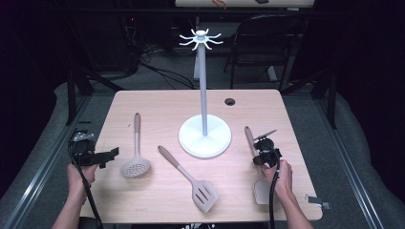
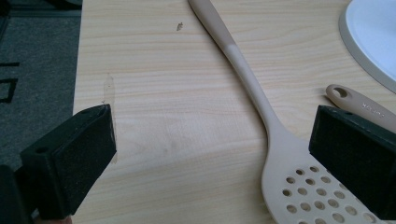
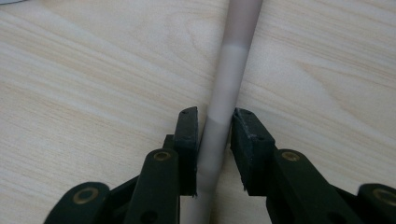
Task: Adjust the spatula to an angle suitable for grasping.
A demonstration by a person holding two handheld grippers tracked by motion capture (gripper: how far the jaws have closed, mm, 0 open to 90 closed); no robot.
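Observation:
My right gripper (image 1: 258, 144) (image 3: 215, 122) is shut on the beige handle of a flat turner (image 1: 261, 190) (image 3: 229, 70) that lies at the table's right, its black pads pressing the handle from both sides. Over the table's left edge my left gripper (image 1: 109, 157) (image 2: 210, 154) stands wide open with nothing held. Its jaws frame the perforated head of a skimmer spoon (image 1: 136, 167) (image 2: 292, 186) lying flat on the wood. A slotted spatula (image 1: 204, 194) (image 2: 359, 101) lies diagonally in the middle front.
A white utensil stand (image 1: 205, 138) (image 2: 373, 37) with a tall pole and hooked top (image 1: 200, 39) rises at the table's centre. A round cable hole (image 1: 230, 101) sits at the back. A metal clip (image 1: 317, 201) lies on the front right corner. A chair (image 1: 267, 43) stands beyond the table.

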